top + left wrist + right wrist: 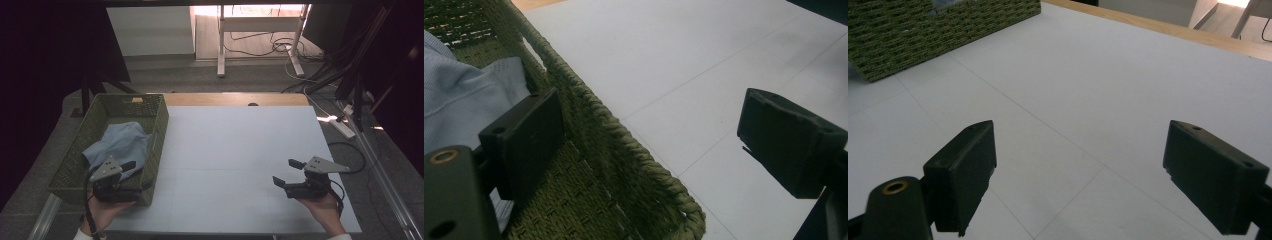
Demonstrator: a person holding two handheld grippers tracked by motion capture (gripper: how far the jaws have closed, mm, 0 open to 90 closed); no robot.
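A green woven basket (159,131) stands at the table's left side with a crumpled light blue cloth (120,142) inside. My left gripper (137,175) hovers at the basket's near right corner, open. In the left gripper view its jaws straddle the basket wall (624,160): one jaw is inside beside the cloth (459,95), the other is over the table, and nothing is pinched in the left gripper (651,125). My right gripper (287,172) is held low over the near right of the table, open and empty, facing the basket (923,35). White tabletop shows between the right gripper (1083,155) jaws.
The white tabletop (235,150) has a wooden strip (235,99) along its far edge. Beyond it on the floor are the legs of a white stand (221,55) and loose cables (280,46). A power strip (344,127) lies off the table's right side.
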